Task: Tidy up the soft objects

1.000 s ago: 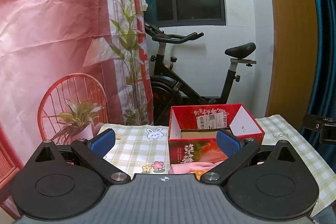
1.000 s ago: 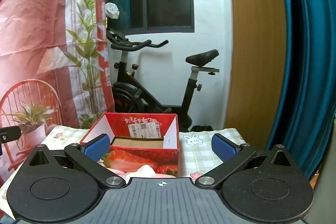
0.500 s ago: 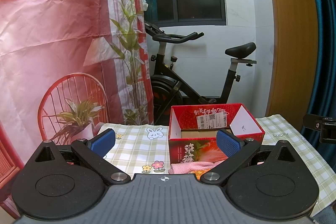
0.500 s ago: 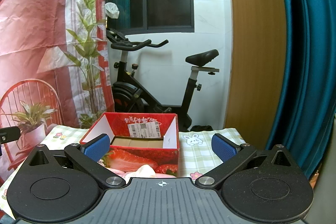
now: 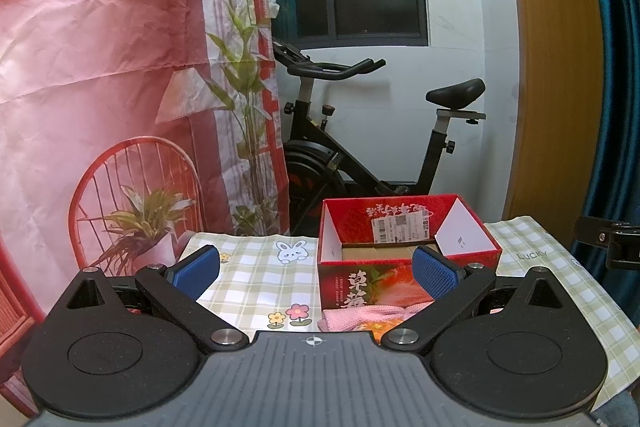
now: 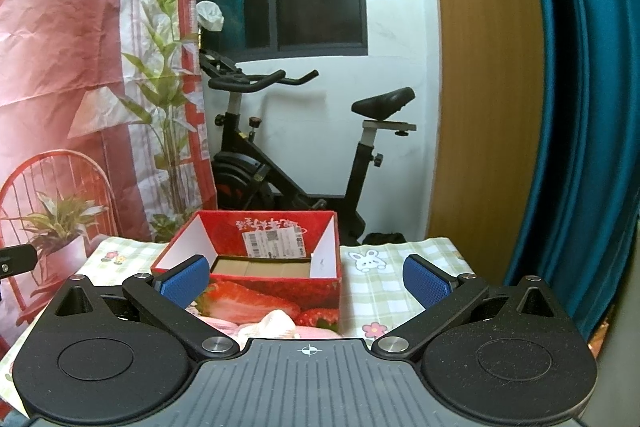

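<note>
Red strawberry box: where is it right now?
In both wrist views the red strawberry box sits open on the checked tablecloth, in front of the exercise bike, with pink soft items against its near side.

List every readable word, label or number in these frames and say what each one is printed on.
"LUCKY": on the checked tablecloth, right of the red strawberry box.
"草莓": large characters on the box's front face, left wrist view.
"8": on the white shipping label inside the box; its remaining print and barcode are too small.
Gold script above the label: too blurred.

both wrist views look level across the table, sharing the red box (image 5: 404,251) (image 6: 256,259) and exercise bike (image 5: 360,147) (image 6: 288,155).
</note>
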A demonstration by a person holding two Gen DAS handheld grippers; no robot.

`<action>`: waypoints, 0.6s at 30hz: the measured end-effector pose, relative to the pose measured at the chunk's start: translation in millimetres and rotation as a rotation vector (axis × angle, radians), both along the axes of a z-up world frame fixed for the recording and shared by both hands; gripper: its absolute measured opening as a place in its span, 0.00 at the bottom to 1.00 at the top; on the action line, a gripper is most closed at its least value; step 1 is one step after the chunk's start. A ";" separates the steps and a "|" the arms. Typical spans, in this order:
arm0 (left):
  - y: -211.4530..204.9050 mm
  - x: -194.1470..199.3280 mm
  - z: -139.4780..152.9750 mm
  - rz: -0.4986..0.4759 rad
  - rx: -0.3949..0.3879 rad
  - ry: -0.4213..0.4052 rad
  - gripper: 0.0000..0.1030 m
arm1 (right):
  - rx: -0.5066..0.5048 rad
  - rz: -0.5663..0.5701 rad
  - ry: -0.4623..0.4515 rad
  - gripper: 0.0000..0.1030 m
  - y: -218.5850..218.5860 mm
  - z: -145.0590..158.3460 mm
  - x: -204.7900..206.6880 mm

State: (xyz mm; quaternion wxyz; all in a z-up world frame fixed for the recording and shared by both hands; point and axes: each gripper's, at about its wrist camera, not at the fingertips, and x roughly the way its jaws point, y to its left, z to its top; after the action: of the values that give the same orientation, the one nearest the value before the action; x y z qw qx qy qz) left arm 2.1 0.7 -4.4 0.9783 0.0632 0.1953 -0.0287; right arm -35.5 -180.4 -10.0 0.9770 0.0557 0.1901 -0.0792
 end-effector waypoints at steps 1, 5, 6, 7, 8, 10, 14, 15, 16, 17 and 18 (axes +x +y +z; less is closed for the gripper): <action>-0.2 0.3 -0.2 -0.001 0.000 0.001 1.00 | -0.002 -0.001 0.002 1.00 -0.2 0.0 -0.1; 0.0 0.8 -0.4 -0.003 0.000 0.003 1.00 | 0.000 -0.001 0.002 1.00 0.1 0.0 -0.6; -0.1 0.9 -0.6 -0.003 0.000 0.004 1.00 | -0.001 0.001 0.001 1.00 0.5 0.0 -0.7; -0.2 1.2 -0.8 -0.003 0.000 0.005 1.00 | -0.001 0.003 0.000 1.00 0.1 0.0 -0.7; -0.2 1.7 -1.0 -0.003 0.000 0.007 1.00 | -0.001 0.003 0.000 1.00 0.8 0.4 -0.8; 0.0 2.1 -1.4 -0.005 -0.002 0.009 1.00 | -0.003 0.006 -0.002 1.00 0.1 1.2 -0.9; 0.5 1.8 -2.1 -0.005 -0.003 0.012 1.00 | -0.006 0.006 -0.004 1.00 -0.1 2.0 -0.5; 0.7 2.0 -2.1 -0.005 -0.004 0.013 1.00 | -0.006 0.006 -0.003 1.00 0.1 2.0 -0.5; 0.9 2.1 -2.2 -0.005 -0.004 0.013 1.00 | -0.006 0.007 -0.004 1.00 -0.1 1.8 -0.8; 1.0 2.3 -2.2 -0.005 -0.005 0.014 1.00 | -0.006 0.007 -0.004 1.00 0.3 2.0 -0.6; 0.8 2.4 -2.4 -0.005 -0.005 0.015 1.00 | -0.007 0.006 -0.004 1.00 -0.1 1.7 -0.8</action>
State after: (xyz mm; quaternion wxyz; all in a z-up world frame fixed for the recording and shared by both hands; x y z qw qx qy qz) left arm 4.5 1.5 -6.8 0.9769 0.0608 0.2022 -0.0319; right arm -36.3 -180.5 -8.4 0.9778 0.0520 0.1880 -0.0768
